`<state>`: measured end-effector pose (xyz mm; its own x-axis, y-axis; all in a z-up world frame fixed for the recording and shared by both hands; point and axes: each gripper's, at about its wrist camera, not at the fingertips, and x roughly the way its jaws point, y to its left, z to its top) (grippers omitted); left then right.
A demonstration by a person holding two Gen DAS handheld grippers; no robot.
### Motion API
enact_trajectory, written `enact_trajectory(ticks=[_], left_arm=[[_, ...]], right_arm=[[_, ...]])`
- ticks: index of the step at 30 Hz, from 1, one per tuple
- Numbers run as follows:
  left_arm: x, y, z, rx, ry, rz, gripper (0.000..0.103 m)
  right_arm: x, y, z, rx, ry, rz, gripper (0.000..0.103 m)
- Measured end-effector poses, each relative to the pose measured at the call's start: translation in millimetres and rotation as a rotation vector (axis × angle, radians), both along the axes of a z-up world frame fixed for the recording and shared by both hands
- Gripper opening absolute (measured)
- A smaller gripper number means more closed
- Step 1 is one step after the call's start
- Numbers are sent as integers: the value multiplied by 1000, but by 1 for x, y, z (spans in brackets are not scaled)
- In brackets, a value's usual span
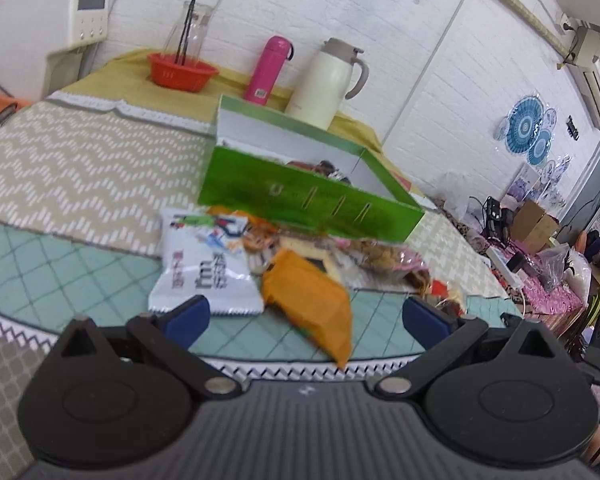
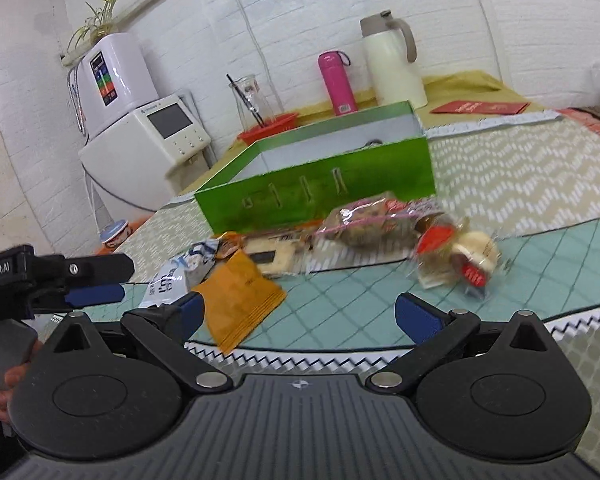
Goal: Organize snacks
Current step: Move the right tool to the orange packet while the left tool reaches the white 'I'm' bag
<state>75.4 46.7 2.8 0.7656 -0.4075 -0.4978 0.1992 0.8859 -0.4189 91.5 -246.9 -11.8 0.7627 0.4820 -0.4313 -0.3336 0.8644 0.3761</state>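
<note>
A green box [image 1: 300, 196] [image 2: 320, 196] stands open on the table with a few snacks inside. In front of it lies a pile of snacks: a white packet [image 1: 204, 264] [image 2: 172, 276], an orange packet [image 1: 312, 300] [image 2: 240, 300], a clear bag of cookies [image 1: 380, 258] [image 2: 372, 220], and a clear-wrapped pastry with red labels [image 2: 456, 256]. My left gripper [image 1: 306, 316] is open and empty, just short of the white and orange packets; it also shows at the left of the right wrist view [image 2: 96, 280]. My right gripper [image 2: 300, 312] is open and empty, near the orange packet.
At the back stand a red basket [image 1: 182, 72] holding a glass carafe, a pink bottle [image 1: 268, 70] [image 2: 336, 82] and a white thermos jug [image 1: 328, 80] [image 2: 396, 64]. A red booklet [image 2: 480, 107] lies at the back right. A white appliance [image 2: 140, 140] stands left of the table.
</note>
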Motion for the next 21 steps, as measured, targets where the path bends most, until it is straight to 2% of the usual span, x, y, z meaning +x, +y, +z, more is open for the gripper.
enact_trajectory(ticks=[3, 7, 9, 12, 14, 19, 21], left_arm=[[-9, 14, -10, -8, 28, 33, 102], [-13, 33, -13, -43, 31, 75, 102], [-13, 39, -13, -49, 27, 85, 102], [-10, 43, -18, -55, 41, 90, 102], [-7, 43, -20, -64, 56, 88, 102], [-4, 43, -22, -75, 59, 85, 102], [-1, 44, -24, -81, 66, 89, 102]], right_arm=[[0, 16, -3, 2, -7, 13, 103], [2, 45, -6, -148, -38, -43, 103], [4, 51, -9, -190, -79, 33, 103], [13, 60, -6, -176, -92, 117, 103], [22, 68, -3, -175, -93, 129, 103], [35, 87, -8, -298, -101, 158, 103], [33, 82, -10, -273, -84, 185, 101]])
